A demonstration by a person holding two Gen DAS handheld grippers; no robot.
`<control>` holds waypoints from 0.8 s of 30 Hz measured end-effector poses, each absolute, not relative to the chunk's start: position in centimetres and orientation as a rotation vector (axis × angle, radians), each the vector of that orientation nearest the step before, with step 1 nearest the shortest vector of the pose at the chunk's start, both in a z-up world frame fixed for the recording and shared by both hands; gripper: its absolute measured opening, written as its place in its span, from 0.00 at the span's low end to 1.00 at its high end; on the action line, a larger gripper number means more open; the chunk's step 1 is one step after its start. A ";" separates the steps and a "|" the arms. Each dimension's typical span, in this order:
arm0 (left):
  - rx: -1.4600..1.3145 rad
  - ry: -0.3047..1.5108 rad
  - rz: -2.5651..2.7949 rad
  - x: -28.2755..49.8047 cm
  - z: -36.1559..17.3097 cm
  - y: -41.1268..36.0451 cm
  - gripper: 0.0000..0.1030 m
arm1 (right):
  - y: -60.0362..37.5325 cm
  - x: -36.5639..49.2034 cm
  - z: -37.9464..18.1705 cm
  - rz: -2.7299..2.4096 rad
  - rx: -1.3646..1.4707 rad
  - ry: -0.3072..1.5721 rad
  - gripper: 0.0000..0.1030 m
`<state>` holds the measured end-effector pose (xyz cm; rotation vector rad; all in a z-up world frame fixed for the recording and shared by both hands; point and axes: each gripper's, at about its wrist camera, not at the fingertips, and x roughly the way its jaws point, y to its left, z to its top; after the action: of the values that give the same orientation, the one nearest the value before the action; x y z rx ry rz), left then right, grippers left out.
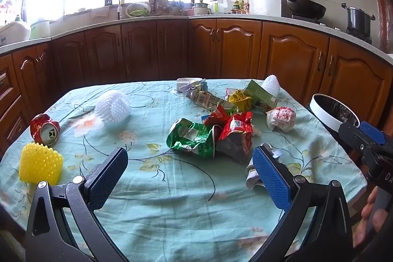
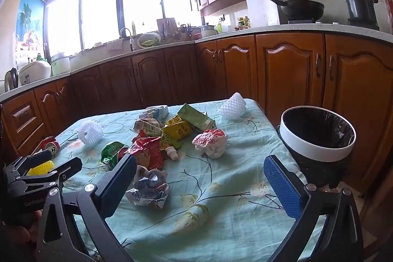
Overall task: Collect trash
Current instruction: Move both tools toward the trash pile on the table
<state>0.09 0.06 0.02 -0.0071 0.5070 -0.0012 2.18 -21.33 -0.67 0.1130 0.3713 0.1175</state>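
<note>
Trash lies scattered on a table with a floral green cloth (image 1: 172, 188): a crushed green packet (image 1: 192, 138), a red wrapper (image 1: 237, 129), a yellow packet (image 2: 176, 130), a crumpled white-and-red paper ball (image 2: 211, 143), a crushed red can (image 1: 45, 129), a yellow foam net (image 1: 40, 162), white foam nets (image 1: 113, 106) (image 2: 232, 106) and a crumpled paper wad (image 2: 149, 187). My left gripper (image 1: 194, 176) hovers open above the near cloth. My right gripper (image 2: 203, 178) is open too, with the wad just inside its left finger. A white-rimmed bin (image 2: 318, 136) with a black liner stands off the table's right edge.
Wooden kitchen cabinets (image 1: 221, 50) run behind the table, with a worktop carrying a wok (image 2: 301, 7), a pot (image 2: 361, 7) and a sink. The left gripper's body (image 2: 32, 178) shows at the lower left of the right wrist view. A hand (image 1: 371, 215) is at the right edge.
</note>
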 end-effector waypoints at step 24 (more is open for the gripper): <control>-0.014 0.520 -0.009 0.9 -0.5 -0.1 1.00 | -21.6 2.9 -1.2 0.133 0.128 0.398 1.00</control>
<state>0.94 -0.11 -0.55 -0.0144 0.5201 -0.0091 2.94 -21.61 -1.21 0.1280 0.3985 0.1328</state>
